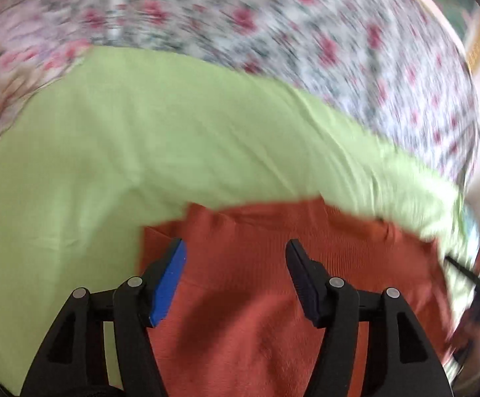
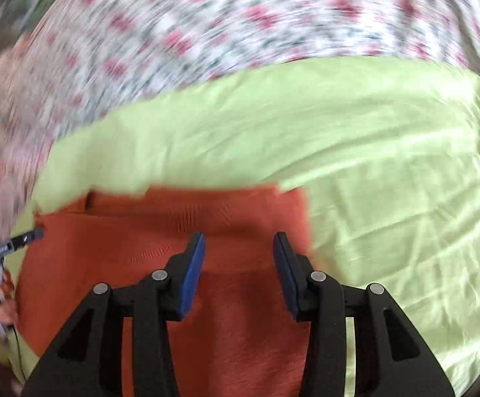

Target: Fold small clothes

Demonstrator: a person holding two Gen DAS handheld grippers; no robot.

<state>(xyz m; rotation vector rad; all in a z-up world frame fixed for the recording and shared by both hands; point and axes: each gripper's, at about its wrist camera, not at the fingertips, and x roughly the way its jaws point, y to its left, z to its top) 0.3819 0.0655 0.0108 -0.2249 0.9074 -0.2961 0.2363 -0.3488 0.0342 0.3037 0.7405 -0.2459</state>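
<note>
Left wrist view shows us one rust-orange knit garment [image 1: 256, 291] lying on one light green sheet [image 1: 91, 152], with one floral bedspread [image 1: 240, 10] beyond it, badly blurred. Our left gripper [image 1: 236, 278] hangs over the garment with its two fingers spread wide and nothing between them; one pad is blue [image 1: 168, 284], the other dark. The garment's far edge runs just under a raised fold of the green sheet, and its left edge lies just beside the blue pad, so bare green cloth opens to our left. At the right rim we see the other tool's black frame, too smeared to read. From the right wrist view we count the same three cloths: the orange garment [image 2: 114, 264], the green sheet [image 2: 389, 198] and the floral bedspread [image 2: 207, 26]. Our right gripper [image 2: 238, 271] likewise stands released, fingers apart above the knit, grasping nothing. Here the garment's right edge sits just past the right finger, with wide wrinkled green sheet beyond it. The left gripper's finger [image 2: 24, 239] shows at the garment's left edge.
</note>
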